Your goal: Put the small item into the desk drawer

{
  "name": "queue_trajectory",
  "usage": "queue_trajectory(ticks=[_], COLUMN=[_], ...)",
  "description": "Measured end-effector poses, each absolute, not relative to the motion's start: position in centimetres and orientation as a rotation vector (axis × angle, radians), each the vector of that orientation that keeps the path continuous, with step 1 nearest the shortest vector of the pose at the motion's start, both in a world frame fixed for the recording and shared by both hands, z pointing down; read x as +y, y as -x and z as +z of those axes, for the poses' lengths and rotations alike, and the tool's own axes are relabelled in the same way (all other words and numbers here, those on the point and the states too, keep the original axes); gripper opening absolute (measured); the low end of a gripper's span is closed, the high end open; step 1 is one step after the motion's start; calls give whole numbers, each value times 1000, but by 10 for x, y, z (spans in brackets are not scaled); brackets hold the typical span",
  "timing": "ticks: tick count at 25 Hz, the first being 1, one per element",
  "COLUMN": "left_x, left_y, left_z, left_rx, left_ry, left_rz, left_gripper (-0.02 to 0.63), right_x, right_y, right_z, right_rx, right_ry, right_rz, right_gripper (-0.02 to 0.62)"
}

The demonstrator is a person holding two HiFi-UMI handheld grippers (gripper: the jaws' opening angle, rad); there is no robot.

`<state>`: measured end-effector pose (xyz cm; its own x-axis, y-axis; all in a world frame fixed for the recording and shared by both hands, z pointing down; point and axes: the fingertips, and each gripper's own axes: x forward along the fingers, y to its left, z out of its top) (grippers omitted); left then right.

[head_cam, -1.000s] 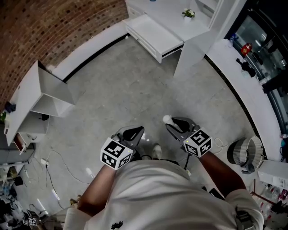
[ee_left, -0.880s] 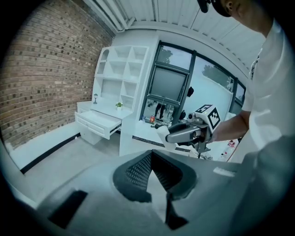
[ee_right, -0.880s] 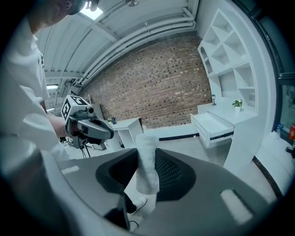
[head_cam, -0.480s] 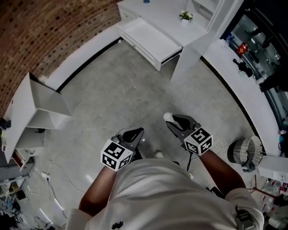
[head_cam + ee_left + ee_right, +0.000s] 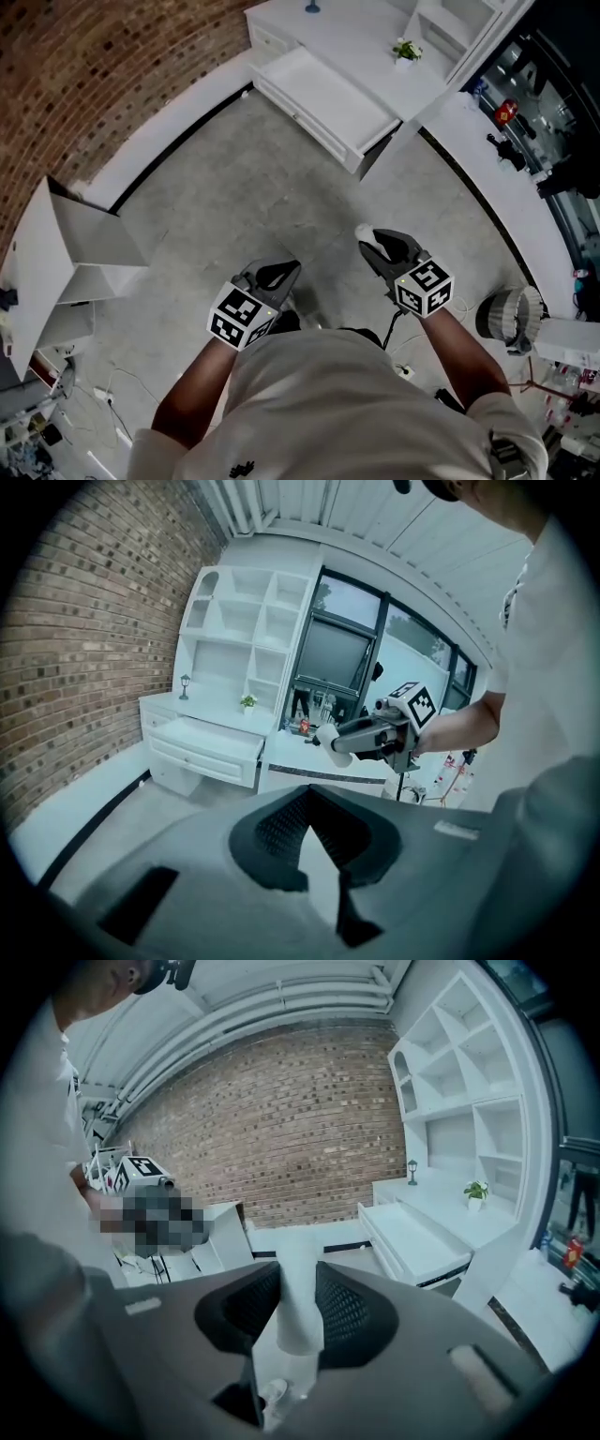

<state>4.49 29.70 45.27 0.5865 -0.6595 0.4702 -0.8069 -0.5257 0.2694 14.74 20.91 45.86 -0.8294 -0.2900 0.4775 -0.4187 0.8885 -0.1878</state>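
My right gripper (image 5: 377, 246) is shut on a small white cylinder-like item (image 5: 364, 232), held above the grey floor; in the right gripper view the item (image 5: 300, 1246) stands upright between the dark ribbed pads (image 5: 342, 1309). The left gripper (image 5: 284, 273) hangs beside it to the left, jaws together with nothing in them (image 5: 308, 793). The white desk's drawer (image 5: 328, 92) stands pulled out ahead, also seen from the right gripper (image 5: 412, 1238) and the left gripper (image 5: 208, 749). In the left gripper view the right gripper (image 5: 361, 742) carries the item (image 5: 327, 742).
A small potted plant (image 5: 405, 49) sits on the desk top, with white shelving (image 5: 459, 1072) above it. An open white cabinet (image 5: 66, 248) stands at the left by the brick wall. A round wire fan (image 5: 511, 319) and cables lie at the right.
The view has shifted so the desk and open drawer sit larger and more central. Both grippers keep their places in front of the person, the right one slightly higher with the item.
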Motion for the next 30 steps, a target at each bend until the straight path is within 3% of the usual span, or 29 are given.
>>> queue_trajectory(ticks=[5, 16, 30], left_x=[278, 231, 52], left_y=[3, 41, 86], left_z=[456, 454, 447], left_rx=[-1124, -1163, -1243], left_ry=[-2381, -2361, -2315], left_rz=[426, 350, 391], left_gripper=[6, 6, 8], right_x=[179, 115, -85], right_y=[-96, -47, 2], right_z=[453, 451, 477], right_rx=[-2593, -2591, -2585], right_ry=[-562, -525, -448], right_rz=[361, 323, 315], right_gripper=[132, 132, 132])
